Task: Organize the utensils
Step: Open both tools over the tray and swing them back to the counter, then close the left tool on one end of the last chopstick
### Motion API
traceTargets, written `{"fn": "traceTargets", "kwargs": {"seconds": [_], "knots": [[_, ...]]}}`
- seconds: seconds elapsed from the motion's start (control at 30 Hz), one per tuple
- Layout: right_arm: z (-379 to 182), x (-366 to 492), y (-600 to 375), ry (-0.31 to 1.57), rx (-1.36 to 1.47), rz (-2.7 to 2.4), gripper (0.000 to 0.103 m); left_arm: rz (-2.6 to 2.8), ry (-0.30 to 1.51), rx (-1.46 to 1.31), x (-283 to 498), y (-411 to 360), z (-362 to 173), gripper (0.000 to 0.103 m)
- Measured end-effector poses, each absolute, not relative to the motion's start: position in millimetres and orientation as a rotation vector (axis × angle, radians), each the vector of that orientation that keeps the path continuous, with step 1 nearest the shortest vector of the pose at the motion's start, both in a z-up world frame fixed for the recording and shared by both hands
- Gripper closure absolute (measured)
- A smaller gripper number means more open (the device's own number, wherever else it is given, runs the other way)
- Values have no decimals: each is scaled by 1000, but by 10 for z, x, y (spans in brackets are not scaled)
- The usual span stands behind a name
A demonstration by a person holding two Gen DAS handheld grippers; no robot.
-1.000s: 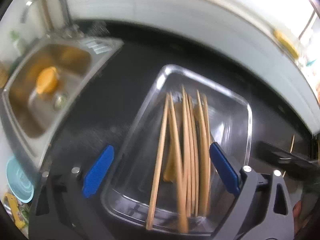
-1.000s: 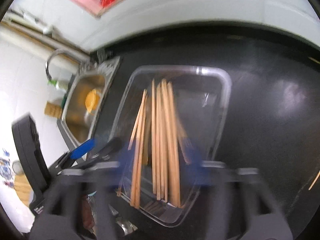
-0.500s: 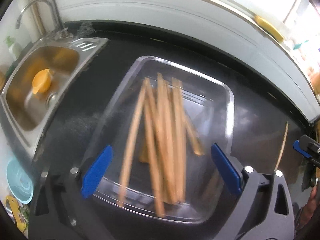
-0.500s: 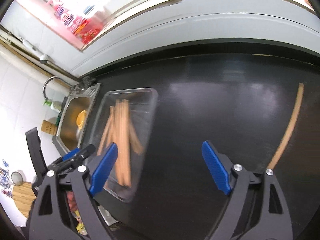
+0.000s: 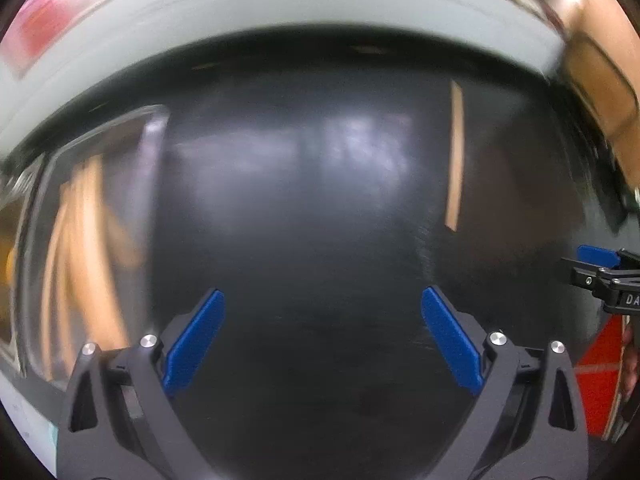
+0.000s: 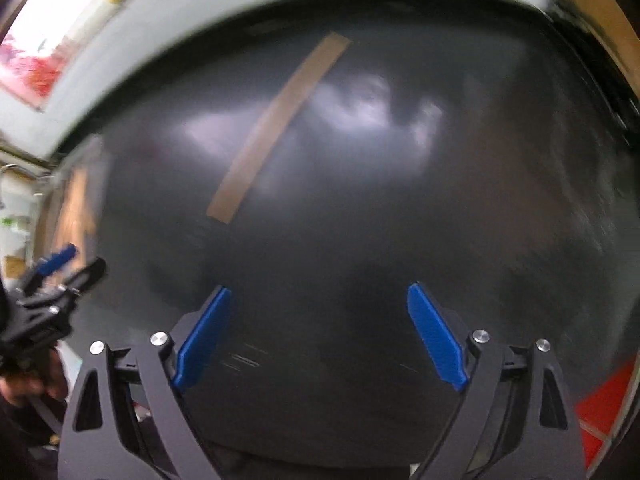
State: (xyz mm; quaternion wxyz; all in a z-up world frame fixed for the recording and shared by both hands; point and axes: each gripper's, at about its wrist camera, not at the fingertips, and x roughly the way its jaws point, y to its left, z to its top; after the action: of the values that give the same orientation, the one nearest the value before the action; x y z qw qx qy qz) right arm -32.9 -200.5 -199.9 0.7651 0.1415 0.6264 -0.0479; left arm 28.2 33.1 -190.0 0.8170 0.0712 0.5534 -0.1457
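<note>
Chopstick [image 6: 276, 128] lies alone on the black countertop [image 5: 320, 208], apart from the clear tray [image 5: 154, 168] of chopsticks [image 5: 86, 240] (blurred); left gripper [image 5: 322, 336] and right gripper [image 6: 320, 332] both gape wide, holding nothing.

1. The left gripper [image 5: 322, 334] is held out low and forward, its two blue pads [image 5: 195, 343] spread wide apart with nothing between them.
2. The right gripper [image 6: 320, 334] sits in much the same pose, blue pads [image 6: 435, 336] splayed wide and gripping nothing.
3. From the left wrist camera, the right gripper's tip pokes in at about 3 o'clock, dark frame with a blue pad on top.
4. From the right wrist camera, the left gripper shows at about 9 o'clock, blurred, blue pad pointing up and to the right.
5. A hand [image 6: 24, 384] wraps that gripper's handle at about 8 o'clock; its fingers are too blurred to make out.
</note>
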Motion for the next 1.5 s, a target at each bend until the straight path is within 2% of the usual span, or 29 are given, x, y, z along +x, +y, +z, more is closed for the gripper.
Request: {"fn": "traceTargets", "kwargs": {"seconds": [0.13, 0.4, 0.7, 0.87, 1.1, 1.13, 1.17, 1.2, 1.37, 1.5], "knots": [[-2168, -624, -2343, 1383, 332, -150, 17, -370, 1177, 237, 230, -76, -2113, 7], [-2287, -841, -2619, 1381, 193, -146, 16, -399, 1163, 330, 397, -438, -2393, 7], [-2324, -424, -2792, 1382, -64, 42, 12, -468, 1100, 318, 662, -655, -2396, 8], [-2326, -12, -2844, 1375, -121, 119, 12, -517, 1067, 342, 802, -792, -2368, 17], [-2361, 525, -2835, 1390, -198, 224, 6, -532, 1044, 353, 1012, -996, -2353, 26], [-2360, 607, -2819, 1398, -223, 252, 6, -535, 1042, 354, 1027, -1012, -2344, 30], [-2349, 656, -2807, 1402, -241, 271, 6, -542, 1032, 357, 1044, -1019, -2325, 41], [-2348, 720, -2807, 1406, -255, 287, 6, -549, 1025, 362, 1063, -1039, -2317, 47], [-2348, 1026, -2706, 1387, -346, 396, 6, -558, 1014, 380, 1235, -1089, -2281, 97], [-2322, 1199, -2654, 1364, -379, 432, 6, -615, 1040, 365, 1336, -1054, -2270, 98]]}}
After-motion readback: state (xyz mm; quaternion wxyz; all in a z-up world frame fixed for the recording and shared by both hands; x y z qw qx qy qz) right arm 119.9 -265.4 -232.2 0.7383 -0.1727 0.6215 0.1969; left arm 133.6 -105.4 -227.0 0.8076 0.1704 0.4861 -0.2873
